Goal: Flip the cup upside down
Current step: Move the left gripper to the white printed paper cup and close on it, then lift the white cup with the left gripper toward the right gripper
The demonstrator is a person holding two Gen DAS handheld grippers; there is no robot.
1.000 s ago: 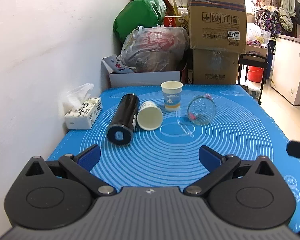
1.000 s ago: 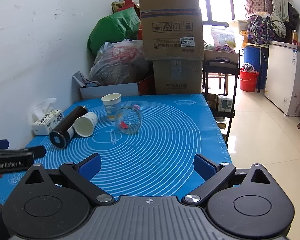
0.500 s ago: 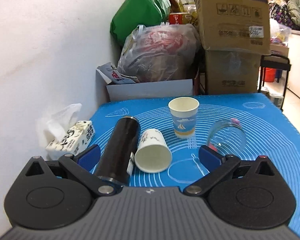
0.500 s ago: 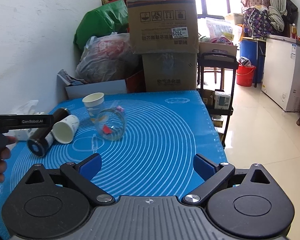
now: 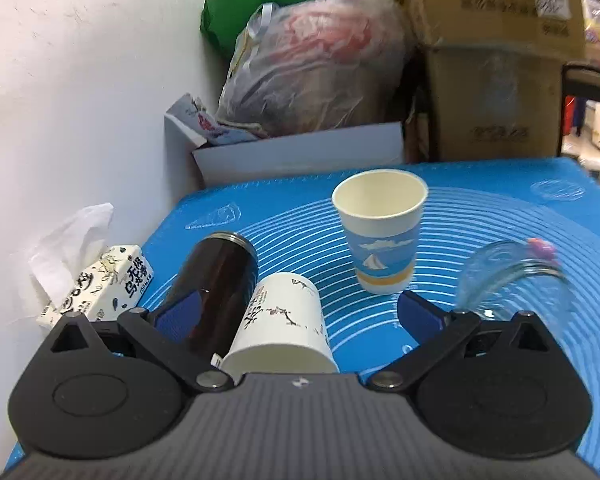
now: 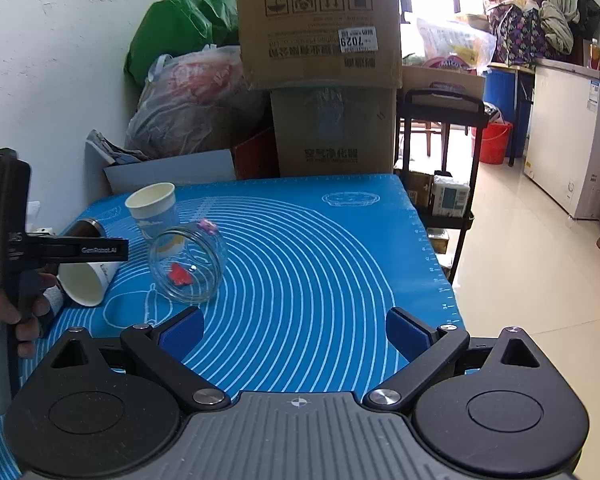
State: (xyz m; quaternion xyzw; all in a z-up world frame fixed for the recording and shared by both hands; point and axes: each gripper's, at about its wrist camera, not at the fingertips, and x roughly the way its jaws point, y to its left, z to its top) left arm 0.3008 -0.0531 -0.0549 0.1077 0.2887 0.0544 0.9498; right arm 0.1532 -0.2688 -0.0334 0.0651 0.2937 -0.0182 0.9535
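**Operator:** Report the claw states and the location of the task object.

**Technician:** The left claw [image 5: 298, 316] is spread wide and grips nothing. Between its blue pads [image 5: 179, 315] lies a white paper cup with black branch print [image 5: 282, 326], on its side on the blue silicone mat [image 5: 480, 220] covering the desk, mouth toward the camera. A black cylindrical flask [image 5: 216, 292] lies just beside it on the left, apparently touching. A blue-and-white paper cup with a sailboat print [image 5: 382, 236] stands upright further back. The task sentence does not specify which cup; by position, the lying cup is the probable target.

**Operator:** Why this placement?

**Technician:** Judgement: the spread straddles the cup wall for a side grip, permitting rotation to mouth-down.

**Operator:** Right side?

**Technician:** The right claw [image 6: 296, 330] is spread, empty, held level over the near mat, well apart from the clear glass jar [image 6: 188, 266] on its side. The left hand [image 6: 16, 312] grips its tool handle upright, fingers wrapped.
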